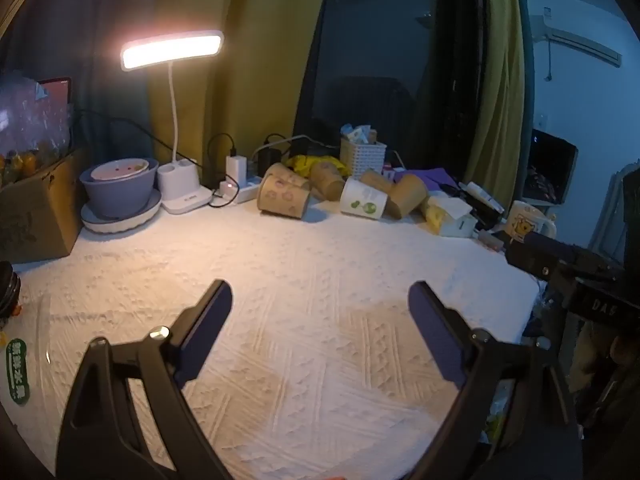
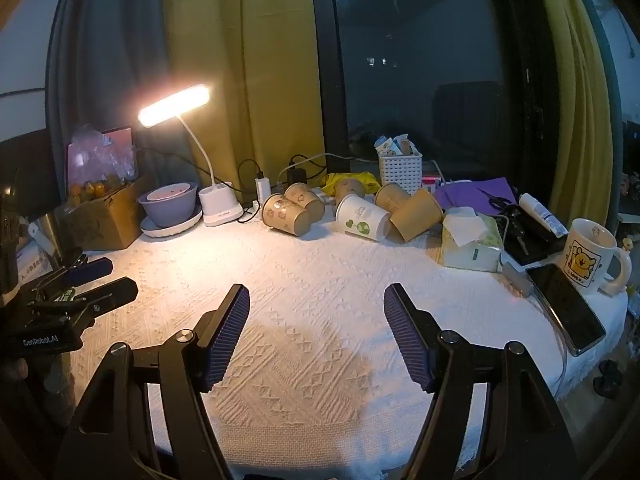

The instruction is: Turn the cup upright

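Several paper cups lie on their sides at the back of the white textured cloth [image 2: 320, 280]. A brown printed cup [image 1: 283, 196] [image 2: 286, 214] lies left. A white cup with green prints [image 1: 363, 199] [image 2: 363, 217] lies in the middle. A plain brown cup [image 1: 407, 195] [image 2: 418, 214] lies to its right. My left gripper [image 1: 320, 300] is open and empty, low over the cloth near the front. My right gripper [image 2: 316, 300] is open and empty too, well short of the cups. The left gripper also shows at the left edge of the right wrist view [image 2: 100, 280].
A lit desk lamp [image 2: 176, 106] on a white base, a purple bowl [image 2: 170, 204] on a plate and a cardboard box [image 2: 104, 216] stand back left. A white basket [image 2: 400, 170], tissue pack [image 2: 472, 248], phone [image 2: 568, 308] and mug [image 2: 590, 256] are at the right.
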Demonstrator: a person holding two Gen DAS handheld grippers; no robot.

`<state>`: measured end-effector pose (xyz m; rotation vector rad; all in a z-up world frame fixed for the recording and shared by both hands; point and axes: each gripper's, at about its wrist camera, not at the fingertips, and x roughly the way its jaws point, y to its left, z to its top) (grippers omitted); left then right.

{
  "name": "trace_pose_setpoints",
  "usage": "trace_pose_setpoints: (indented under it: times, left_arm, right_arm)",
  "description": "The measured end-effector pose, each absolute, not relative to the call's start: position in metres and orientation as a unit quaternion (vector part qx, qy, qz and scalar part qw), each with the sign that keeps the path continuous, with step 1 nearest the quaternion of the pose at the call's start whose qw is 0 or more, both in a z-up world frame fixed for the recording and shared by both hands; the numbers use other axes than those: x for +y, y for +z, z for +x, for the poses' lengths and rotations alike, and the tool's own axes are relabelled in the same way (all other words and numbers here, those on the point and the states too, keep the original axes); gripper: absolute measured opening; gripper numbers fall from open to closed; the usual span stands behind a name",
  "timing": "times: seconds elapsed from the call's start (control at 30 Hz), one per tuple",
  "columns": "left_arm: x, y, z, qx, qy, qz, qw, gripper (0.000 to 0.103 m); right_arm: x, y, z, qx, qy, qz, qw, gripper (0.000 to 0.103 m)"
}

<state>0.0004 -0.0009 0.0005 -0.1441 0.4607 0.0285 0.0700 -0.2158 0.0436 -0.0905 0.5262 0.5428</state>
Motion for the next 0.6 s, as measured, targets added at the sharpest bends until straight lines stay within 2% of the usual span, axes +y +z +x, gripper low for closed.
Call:
trace_pose_setpoints:
  times: [0.6]
  left_arm:
    - [-0.0021, 0.0011, 0.0002, 0.228, 0.017, -0.063, 0.972, 0.091]
  right_arm:
    - [-0.2143, 0.0409, 0.0693, 0.257, 0.267, -0.045, 0.928, 0.073]
